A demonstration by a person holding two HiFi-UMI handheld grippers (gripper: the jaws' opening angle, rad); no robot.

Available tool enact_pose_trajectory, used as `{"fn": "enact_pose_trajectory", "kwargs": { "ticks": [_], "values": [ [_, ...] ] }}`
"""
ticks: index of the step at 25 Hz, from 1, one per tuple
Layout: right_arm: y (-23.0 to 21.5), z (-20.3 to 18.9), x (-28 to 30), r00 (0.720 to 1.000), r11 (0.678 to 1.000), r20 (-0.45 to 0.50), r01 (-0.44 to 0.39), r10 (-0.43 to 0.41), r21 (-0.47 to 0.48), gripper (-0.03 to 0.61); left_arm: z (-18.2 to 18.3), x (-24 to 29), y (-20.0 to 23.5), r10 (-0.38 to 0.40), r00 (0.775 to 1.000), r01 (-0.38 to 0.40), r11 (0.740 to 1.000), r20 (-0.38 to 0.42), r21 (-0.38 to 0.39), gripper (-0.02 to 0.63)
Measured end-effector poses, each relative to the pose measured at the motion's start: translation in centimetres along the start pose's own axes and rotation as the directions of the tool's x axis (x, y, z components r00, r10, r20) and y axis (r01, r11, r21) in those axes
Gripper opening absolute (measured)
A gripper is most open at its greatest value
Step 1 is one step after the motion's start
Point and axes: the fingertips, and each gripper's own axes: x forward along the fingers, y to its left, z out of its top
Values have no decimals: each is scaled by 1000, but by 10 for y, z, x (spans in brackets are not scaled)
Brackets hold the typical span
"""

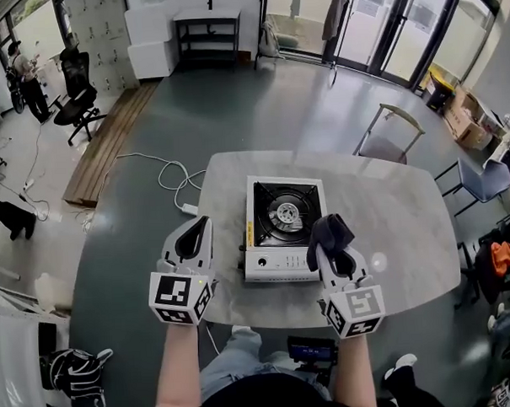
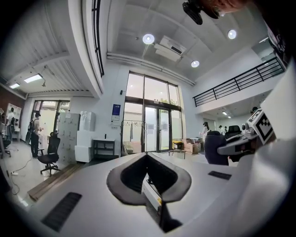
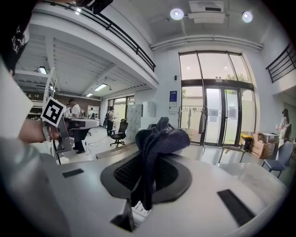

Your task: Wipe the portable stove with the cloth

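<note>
Right gripper [image 1: 333,252], jaws clamped on the dark cloth [image 1: 328,231], poised at the front right corner of the portable stove [image 1: 273,240], which sits at the middle of the table [image 1: 399,226] near its front edge. Left gripper [image 1: 203,224], jaws together and empty, hovers just left of the stove. Wiping seems about to begin: the next move calls for pressing the cloth flat and sweeping it around the burner grate [image 1: 287,212].
</note>
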Motion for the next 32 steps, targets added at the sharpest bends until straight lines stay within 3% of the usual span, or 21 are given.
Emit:
{"fn": "enact_pose_trajectory", "kwargs": {
  "ticks": [5, 9, 14, 17, 20, 24, 29, 32],
  "values": [
    [36, -21, 36, 991, 992, -70, -112, 116, 57, 63, -22, -1, 28, 45, 997, -47, 999, -68, -28, 11],
    [76, -49, 57, 965, 972, -133, -215, 227, 99, 61, -50, -13, 47, 91, 988, -97, 994, -124, -49, 11],
    [109, -82, 74, 889, 907, -210, -366, 407, 209, 63, -65, -30, 56, 199, 967, -209, 977, -162, -51, 11],
    [125, -98, 80, 841, 867, -254, -406, 478, 288, 63, -68, -38, 61, 236, 956, -249, 967, -171, -56, 12],
    [134, -119, 90, 802, 863, -341, -394, 491, 316, 63, -70, -47, 67, 269, 946, -284, 957, -179, -62, 11],
    [136, -140, 105, 761, 893, -467, -391, 450, 224, 61, -71, -53, 73, 300, 936, -317, 945, -181, -73, 12],
    [140, -146, 112, 688, 872, -543, -438, 482, 219, 61, -70, -46, 69, 307, 937, -325, 942, -168, -87, 11],
    [141, -146, 112, 661, 861, -563, -459, 495, 218, 61, -66, -39, 65, 305, 939, -321, 943, -157, -88, 11]
  ]
}}
